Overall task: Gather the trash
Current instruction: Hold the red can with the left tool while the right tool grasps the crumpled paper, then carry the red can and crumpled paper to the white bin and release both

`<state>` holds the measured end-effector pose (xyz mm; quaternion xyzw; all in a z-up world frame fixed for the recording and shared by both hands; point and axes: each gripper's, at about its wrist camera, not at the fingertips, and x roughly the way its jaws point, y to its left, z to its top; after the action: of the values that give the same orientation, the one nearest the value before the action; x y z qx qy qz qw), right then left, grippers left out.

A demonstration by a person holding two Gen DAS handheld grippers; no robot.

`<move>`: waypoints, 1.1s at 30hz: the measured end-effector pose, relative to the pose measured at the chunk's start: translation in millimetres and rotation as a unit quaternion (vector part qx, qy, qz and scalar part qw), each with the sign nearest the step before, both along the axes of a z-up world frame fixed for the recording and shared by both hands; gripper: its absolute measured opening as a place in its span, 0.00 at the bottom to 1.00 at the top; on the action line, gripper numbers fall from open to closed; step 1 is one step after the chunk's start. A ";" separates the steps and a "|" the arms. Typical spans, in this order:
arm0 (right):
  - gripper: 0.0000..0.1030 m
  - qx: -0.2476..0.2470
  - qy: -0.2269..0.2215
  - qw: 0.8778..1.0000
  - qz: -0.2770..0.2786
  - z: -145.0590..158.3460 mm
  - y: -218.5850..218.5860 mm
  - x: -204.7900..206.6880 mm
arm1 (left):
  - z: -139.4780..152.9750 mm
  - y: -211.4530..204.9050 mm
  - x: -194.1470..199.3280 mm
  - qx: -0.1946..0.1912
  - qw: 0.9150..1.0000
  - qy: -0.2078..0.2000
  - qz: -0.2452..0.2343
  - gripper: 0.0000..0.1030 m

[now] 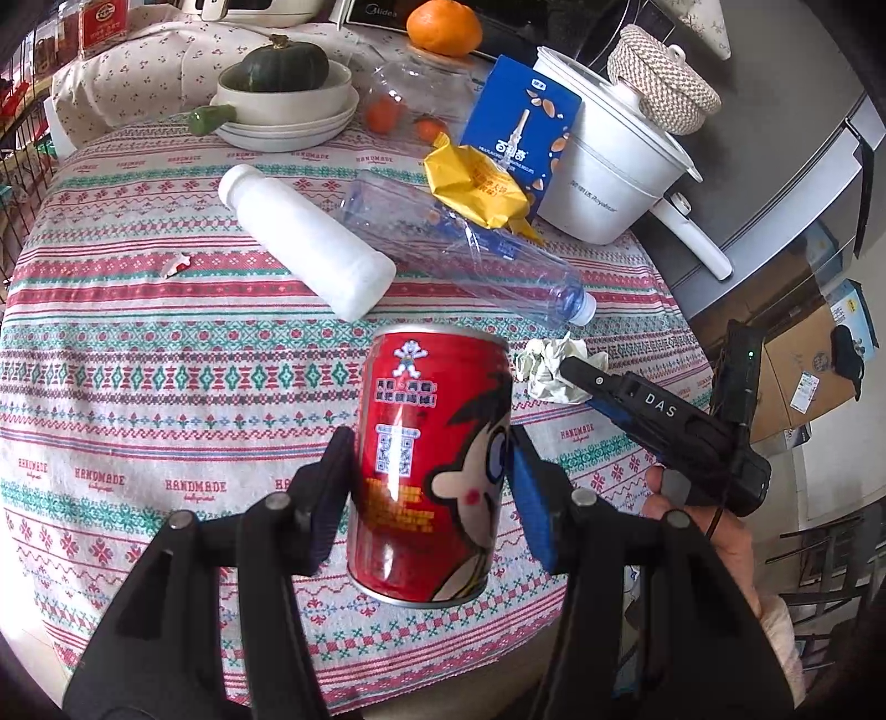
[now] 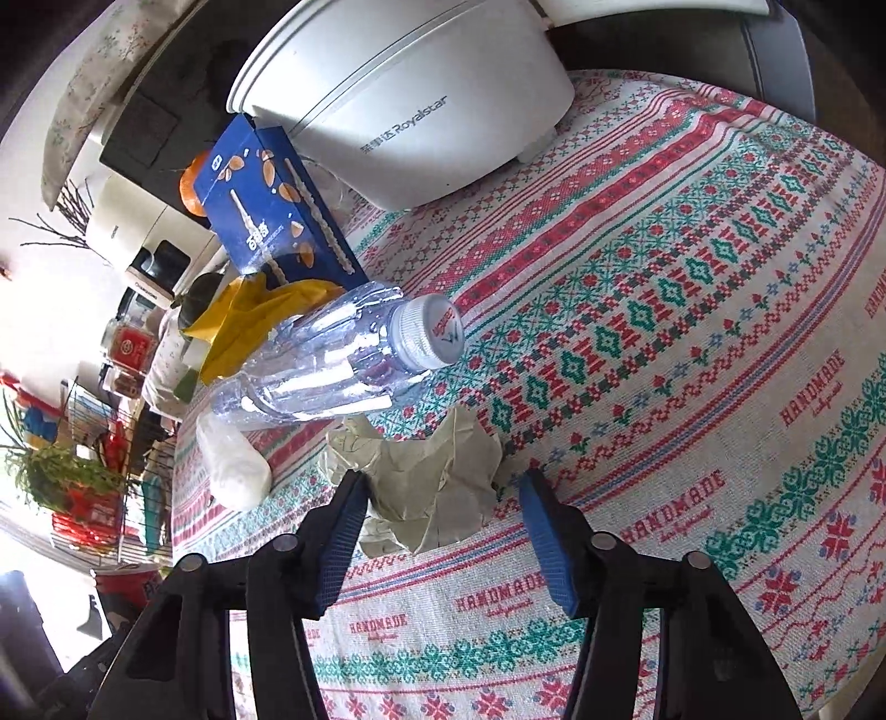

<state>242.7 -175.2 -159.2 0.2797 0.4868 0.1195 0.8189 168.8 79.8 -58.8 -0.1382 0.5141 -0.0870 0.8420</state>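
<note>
My left gripper (image 1: 429, 448) is shut on a red drink can (image 1: 429, 471) and holds it upright above the patterned tablecloth (image 1: 138, 387). My right gripper (image 2: 443, 487) is open with its jaws either side of a crumpled paper ball (image 2: 437, 487) on the cloth; that gripper also shows in the left wrist view (image 1: 570, 368) next to the paper ball (image 1: 545, 371). A clear plastic bottle (image 1: 459, 243) (image 2: 321, 365), a white bottle (image 1: 310, 243) (image 2: 232, 459), a yellow wrapper (image 1: 482, 185) (image 2: 243, 321) and a blue box (image 1: 520, 127) (image 2: 266, 210) lie further back.
A white Royalstar cooker (image 1: 603, 183) (image 2: 410, 94) stands at the back right with a woven basket (image 1: 662, 83) on it. A bowl with a green squash (image 1: 282, 94), an orange (image 1: 443, 27) and a small paper scrap (image 1: 177, 265) are at the back. The table edge drops off at the right.
</note>
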 end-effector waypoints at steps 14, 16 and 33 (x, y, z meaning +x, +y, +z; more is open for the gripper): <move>0.24 -0.043 -0.058 0.997 0.022 52.7 -21.4 -31.8 | 16.3 -17.5 -7.2 -0.010 0.999 -0.034 -0.017 0.54; 0.24 -0.048 -0.072 0.996 0.022 65.8 -33.1 -44.5 | 21.1 -29.5 -10.6 -0.009 0.999 -0.044 -0.030 0.54; 0.24 -0.099 -0.098 0.989 -0.056 121.9 -168.9 -152.1 | 25.8 -182.3 -41.6 0.002 0.979 -0.080 -0.190 0.54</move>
<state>90.6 -344.1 -37.3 0.2113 0.3970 0.0518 0.8917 127.2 -102.4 -33.0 -0.0288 0.4624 -0.2546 0.8489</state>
